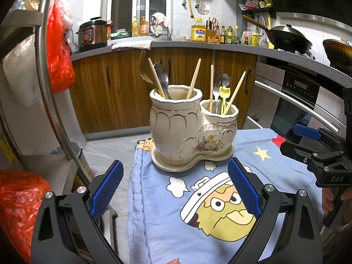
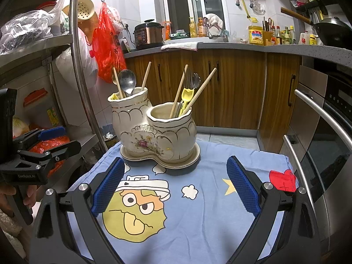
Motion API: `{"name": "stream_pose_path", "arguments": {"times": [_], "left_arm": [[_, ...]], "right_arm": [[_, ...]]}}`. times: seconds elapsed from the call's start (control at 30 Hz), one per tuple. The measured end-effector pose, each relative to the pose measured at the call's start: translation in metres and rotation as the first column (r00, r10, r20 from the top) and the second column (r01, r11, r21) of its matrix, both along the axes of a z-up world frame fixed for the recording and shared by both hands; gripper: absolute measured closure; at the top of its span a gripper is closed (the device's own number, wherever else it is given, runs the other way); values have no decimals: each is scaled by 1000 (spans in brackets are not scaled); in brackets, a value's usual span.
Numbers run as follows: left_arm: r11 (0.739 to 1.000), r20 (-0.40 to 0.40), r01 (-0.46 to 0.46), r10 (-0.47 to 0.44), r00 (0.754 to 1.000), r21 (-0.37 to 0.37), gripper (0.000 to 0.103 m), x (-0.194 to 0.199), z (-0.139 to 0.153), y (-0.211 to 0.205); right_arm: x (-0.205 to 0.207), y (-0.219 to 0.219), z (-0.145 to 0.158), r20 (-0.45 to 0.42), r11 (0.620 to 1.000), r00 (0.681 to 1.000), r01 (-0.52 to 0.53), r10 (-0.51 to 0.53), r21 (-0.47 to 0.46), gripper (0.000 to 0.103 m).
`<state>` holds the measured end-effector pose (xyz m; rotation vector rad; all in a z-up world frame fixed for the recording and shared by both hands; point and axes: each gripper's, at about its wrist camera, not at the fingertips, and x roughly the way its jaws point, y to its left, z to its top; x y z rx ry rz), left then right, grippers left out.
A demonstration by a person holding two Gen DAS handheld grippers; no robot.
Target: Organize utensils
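Observation:
A cream ceramic double-pot utensil holder [image 1: 189,127] [image 2: 154,129] stands on its saucer on the blue cartoon cloth [image 1: 176,231] [image 2: 198,209]. Its taller pot holds chopsticks, a steel spoon [image 1: 161,78] [image 2: 127,81] and a gold fork [image 1: 144,70]. Its lower pot holds chopsticks, a yellow utensil [image 1: 224,94] [image 2: 187,98] and steel forks. My left gripper [image 1: 176,187] is open and empty, just in front of the holder. My right gripper [image 2: 176,187] is open and empty, also in front of it. Each gripper shows at the other view's edge.
A metal shelf rack with a curved pole [image 1: 47,83] [image 2: 80,70] and red bags [image 1: 58,46] stands left of the table. Wooden cabinets [image 1: 114,88] and an oven with steel handles [image 2: 319,118] lie behind and right. The counter holds a pressure cooker [image 2: 148,34], bottles and a wok.

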<state>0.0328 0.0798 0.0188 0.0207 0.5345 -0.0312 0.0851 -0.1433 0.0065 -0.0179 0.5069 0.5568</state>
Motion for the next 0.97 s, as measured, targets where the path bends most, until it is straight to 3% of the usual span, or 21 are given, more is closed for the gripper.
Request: {"name": "stream_pose_path", "arguments": {"times": [0.43,0.7,0.97], "left_arm": [[1000,8,10,-10,1000,-7,8,-3,2,-3],[1000,62,18,-19,998,14,9,-7,7,-5],[1000,28,10,-10,1000,4,8,-3,5,-3]], "right_arm": [[0,0,0,-6,1000,1000,-1,1,-1,10],[2,0,1,-6,1000,1000,-3,3,-3,10],[2,0,0,-9,1000,1000,-3,3,-4,10]]}}
